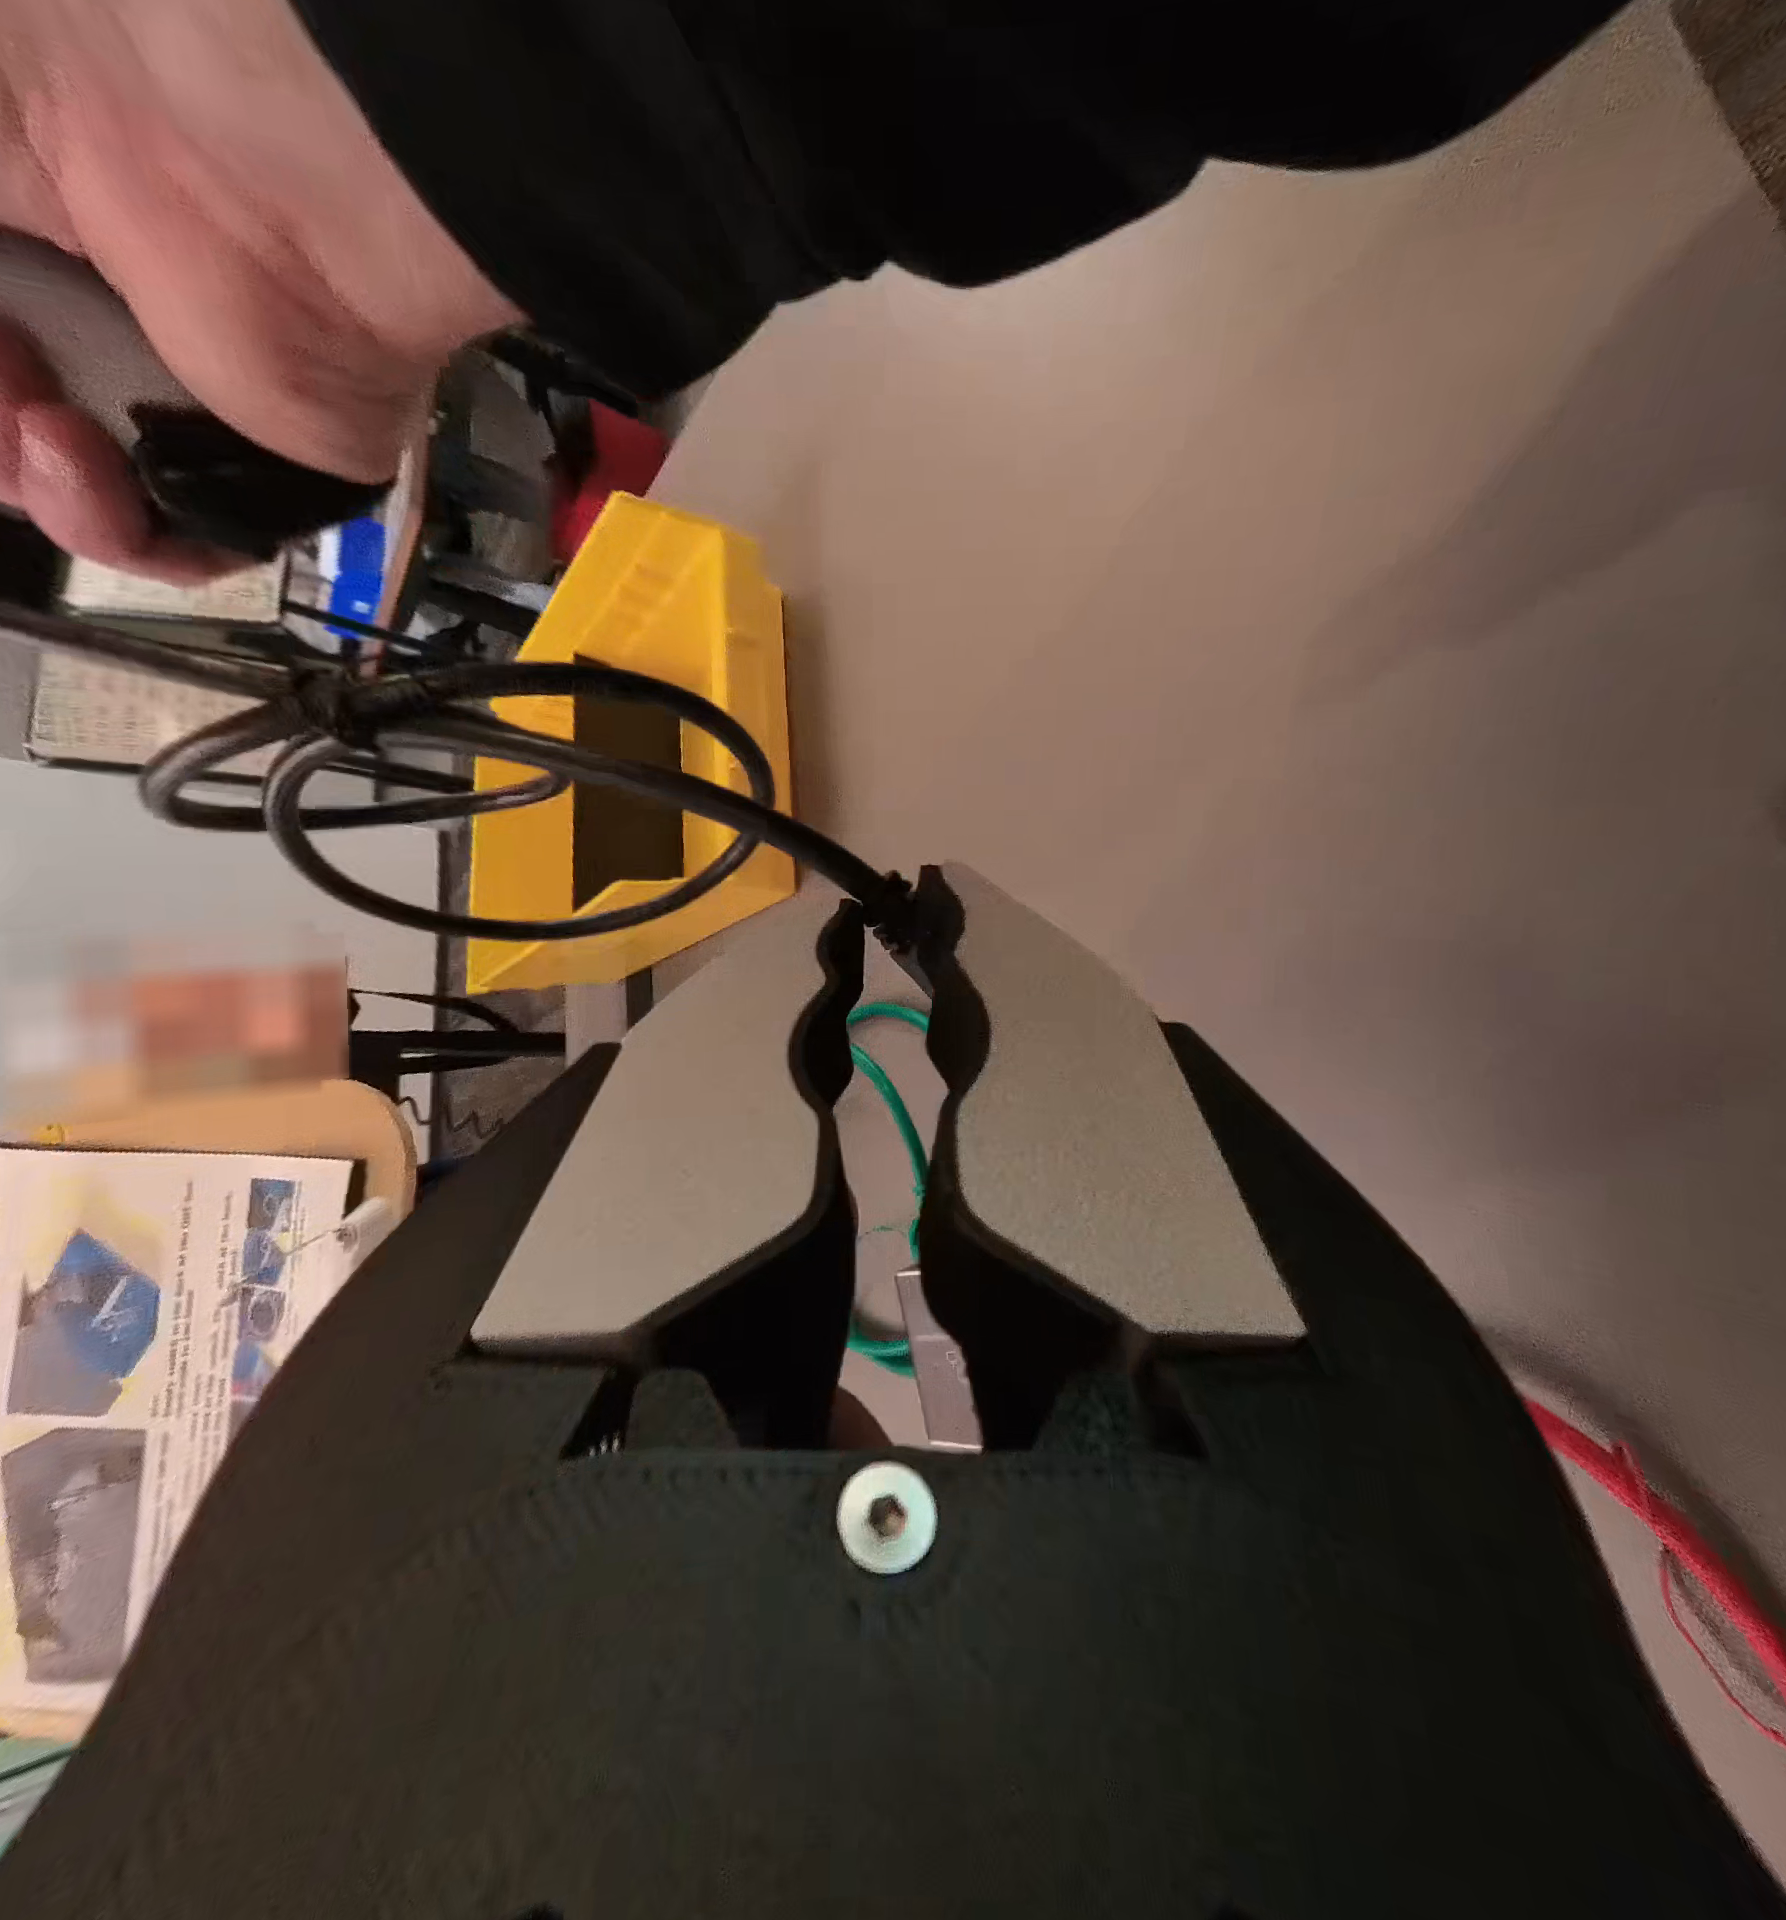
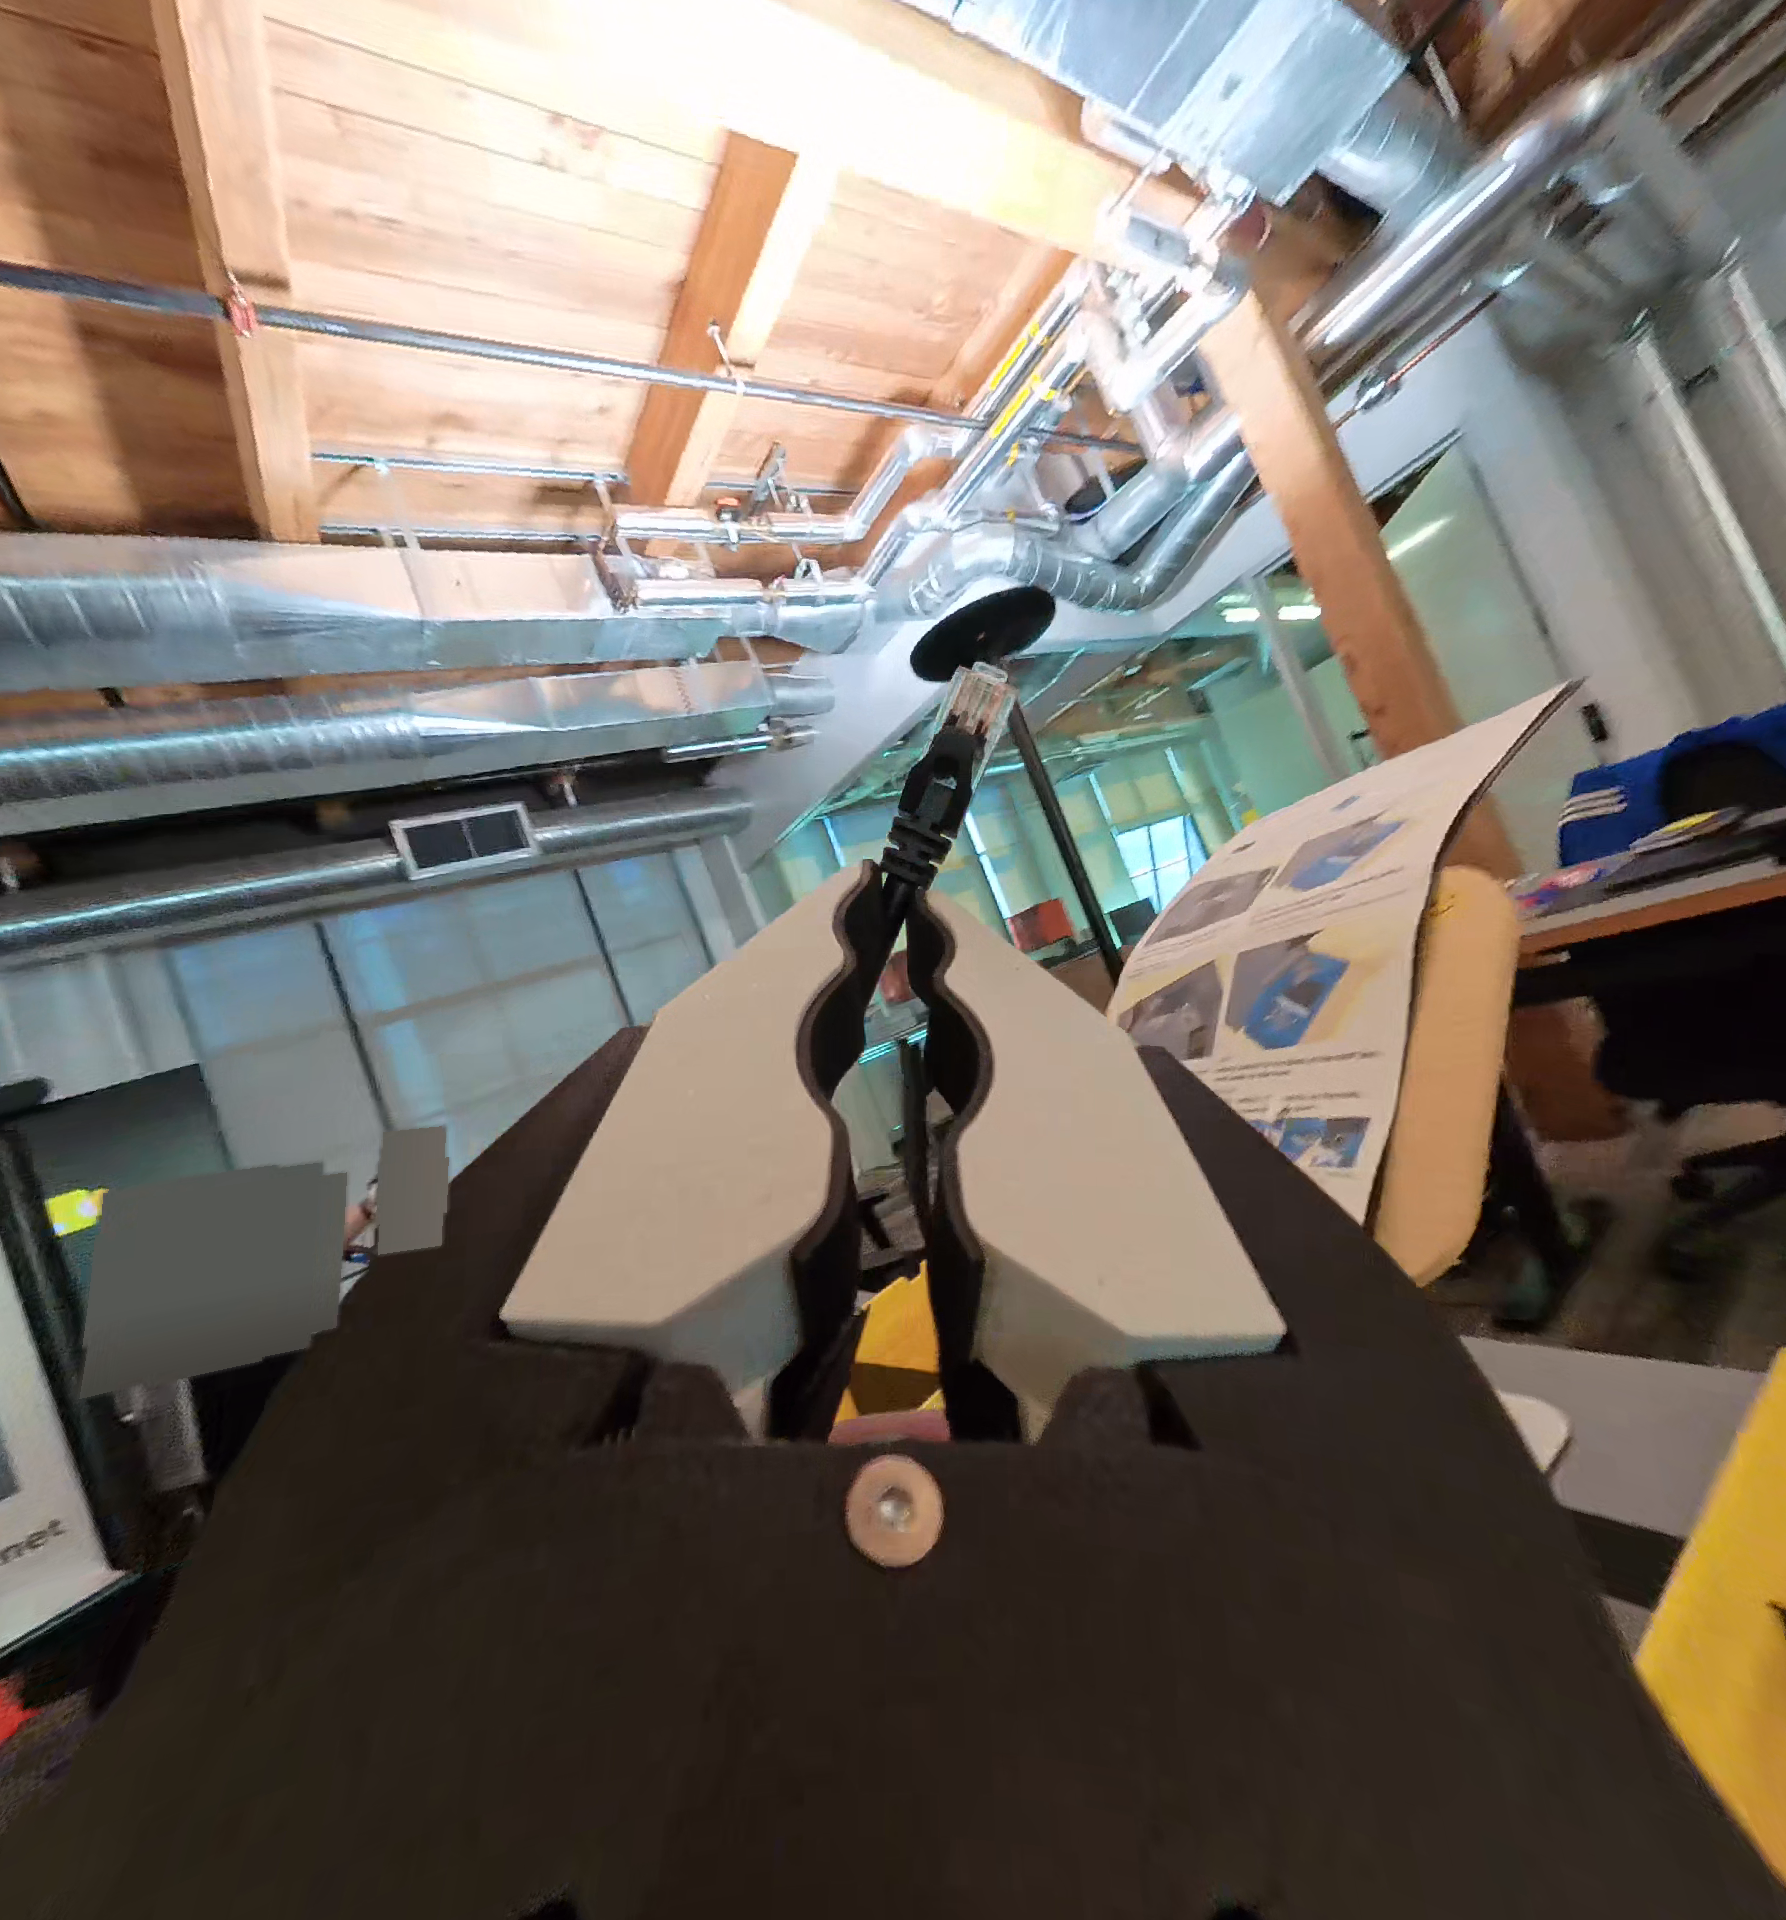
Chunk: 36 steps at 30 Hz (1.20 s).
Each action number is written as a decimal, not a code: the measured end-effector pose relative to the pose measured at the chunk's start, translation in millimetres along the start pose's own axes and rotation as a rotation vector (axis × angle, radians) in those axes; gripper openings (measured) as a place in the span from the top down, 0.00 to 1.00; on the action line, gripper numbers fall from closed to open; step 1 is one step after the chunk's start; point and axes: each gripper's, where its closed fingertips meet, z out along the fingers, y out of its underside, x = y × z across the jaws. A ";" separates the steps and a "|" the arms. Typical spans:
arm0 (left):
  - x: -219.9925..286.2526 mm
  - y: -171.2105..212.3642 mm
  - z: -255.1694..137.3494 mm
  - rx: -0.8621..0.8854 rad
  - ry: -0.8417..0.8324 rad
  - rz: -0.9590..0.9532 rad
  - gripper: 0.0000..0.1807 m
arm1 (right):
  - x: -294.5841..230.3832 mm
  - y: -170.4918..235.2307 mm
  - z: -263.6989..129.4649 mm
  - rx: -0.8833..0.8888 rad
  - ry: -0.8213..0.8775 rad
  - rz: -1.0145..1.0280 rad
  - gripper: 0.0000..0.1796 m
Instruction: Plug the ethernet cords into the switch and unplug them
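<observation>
Your left gripper (image 1: 894, 914) pinches the black ethernet cord (image 1: 598, 748) at its boot, jaws closed on it, beside the yellow plastic block (image 1: 660, 613) on the grey table (image 1: 1284, 623). Only your right wrist view shows the right gripper (image 2: 894, 904), jaws clamping the cord below its clear plug (image 2: 975, 707), aimed ceilingward.

Left gripper (image 1: 894, 914) pinching black cord's (image 1: 660, 894) boot end, yellow block (image 1: 650, 623) behind, grey table (image 1: 1284, 675)
</observation>
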 end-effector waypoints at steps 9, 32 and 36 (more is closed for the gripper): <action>-30.4 25.6 -28.3 0.129 0.090 -0.304 0.75 | -70.4 8.8 11.0 -0.176 -0.237 -0.163 0.99; -138.3 15.9 -93.3 0.050 -0.475 0.050 0.69 | -100.5 176.9 -51.6 -1.023 -0.652 -0.512 0.98; -136.5 7.7 -86.5 0.055 -0.466 0.124 0.66 | -108.4 193.4 -62.8 -1.088 -0.730 -0.488 0.99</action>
